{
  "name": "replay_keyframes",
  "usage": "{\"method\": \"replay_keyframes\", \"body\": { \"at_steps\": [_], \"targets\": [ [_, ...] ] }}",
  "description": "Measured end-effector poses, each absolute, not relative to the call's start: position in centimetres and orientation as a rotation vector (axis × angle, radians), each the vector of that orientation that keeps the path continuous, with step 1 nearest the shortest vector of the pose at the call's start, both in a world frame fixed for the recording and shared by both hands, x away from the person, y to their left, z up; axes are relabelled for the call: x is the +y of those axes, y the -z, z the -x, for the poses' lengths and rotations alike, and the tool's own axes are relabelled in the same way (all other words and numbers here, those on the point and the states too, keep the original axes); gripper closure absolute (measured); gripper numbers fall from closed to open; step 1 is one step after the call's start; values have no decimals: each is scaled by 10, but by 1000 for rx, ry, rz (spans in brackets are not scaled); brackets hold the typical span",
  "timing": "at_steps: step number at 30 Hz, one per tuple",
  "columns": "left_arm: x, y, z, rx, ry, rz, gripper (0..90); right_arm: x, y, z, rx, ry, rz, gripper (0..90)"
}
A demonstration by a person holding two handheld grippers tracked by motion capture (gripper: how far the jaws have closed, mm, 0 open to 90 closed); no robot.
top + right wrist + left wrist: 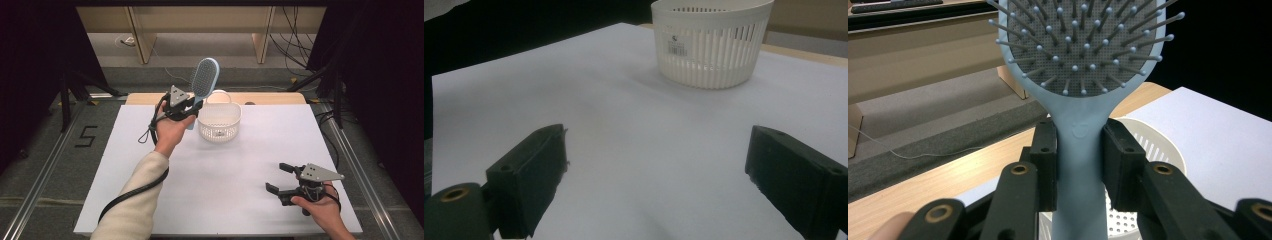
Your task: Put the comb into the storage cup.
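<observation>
A light blue hairbrush (205,79) stands upright in the air at the back of the table, bristle pad toward me. My left gripper (192,106) is shut on its handle (1079,165), just left of a white slotted basket (220,121). In the left gripper view both black pads (1045,167) press the handle's sides, with the basket's rim (1168,150) behind and below. My right gripper (280,179) rests low over the table's front right, open, with nothing between its jaws; its pads (531,175) stand wide apart and the basket (711,42) lies farther off.
The white table top (225,175) spans the middle between the hands. A wooden strip (270,98) runs along the table's far edge. Dark curtains and stands flank both sides, with cables (295,45) on the floor behind.
</observation>
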State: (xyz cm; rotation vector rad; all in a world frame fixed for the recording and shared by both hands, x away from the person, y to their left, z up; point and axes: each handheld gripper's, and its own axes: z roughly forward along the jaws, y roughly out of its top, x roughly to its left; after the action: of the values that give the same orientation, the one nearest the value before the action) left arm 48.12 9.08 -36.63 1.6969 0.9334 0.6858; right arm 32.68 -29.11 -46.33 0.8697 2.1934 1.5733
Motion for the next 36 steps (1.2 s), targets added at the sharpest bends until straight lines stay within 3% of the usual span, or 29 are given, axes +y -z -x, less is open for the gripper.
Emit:
{"method": "replay_keyframes", "body": {
  "at_steps": [36],
  "targets": [
    [82,364,-490,934,-672,-1705,697,-291,463,-327,2194,-1582,-875,107]
  ]
}}
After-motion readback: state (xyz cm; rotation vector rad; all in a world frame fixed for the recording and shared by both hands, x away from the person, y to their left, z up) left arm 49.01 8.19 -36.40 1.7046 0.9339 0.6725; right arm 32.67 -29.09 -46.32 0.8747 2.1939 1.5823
